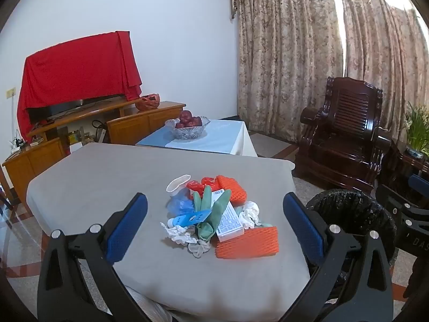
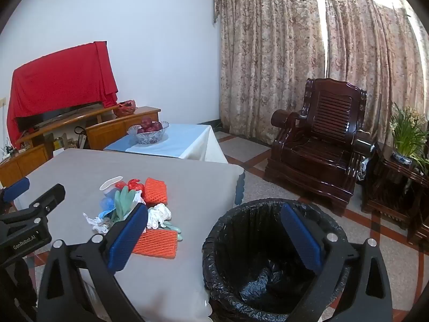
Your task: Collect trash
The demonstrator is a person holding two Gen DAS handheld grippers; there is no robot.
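A pile of trash lies on the grey table [image 1: 107, 177]: two orange foam nets [image 1: 248, 242], a white box [image 1: 229, 221], green gloves [image 1: 211, 214], a blue tube [image 1: 191, 218], crumpled white tissue [image 1: 249, 212], a white cup [image 1: 177, 183] and red wrapping [image 1: 198, 185]. My left gripper [image 1: 214, 222] is open and empty, held above the near side of the pile. My right gripper [image 2: 214, 228] is open and empty over the near rim of the black-lined bin [image 2: 254, 241]. The pile also shows in the right wrist view [image 2: 155, 244], left of the bin.
The bin [image 1: 348, 209] stands on the floor right of the table. Behind is a low table [image 1: 228, 139] with a glass bowl of apples [image 1: 187, 127]. A dark wooden armchair [image 2: 321, 145], a potted plant [image 2: 407, 136] and a TV cabinet [image 1: 80, 128] stand farther off.
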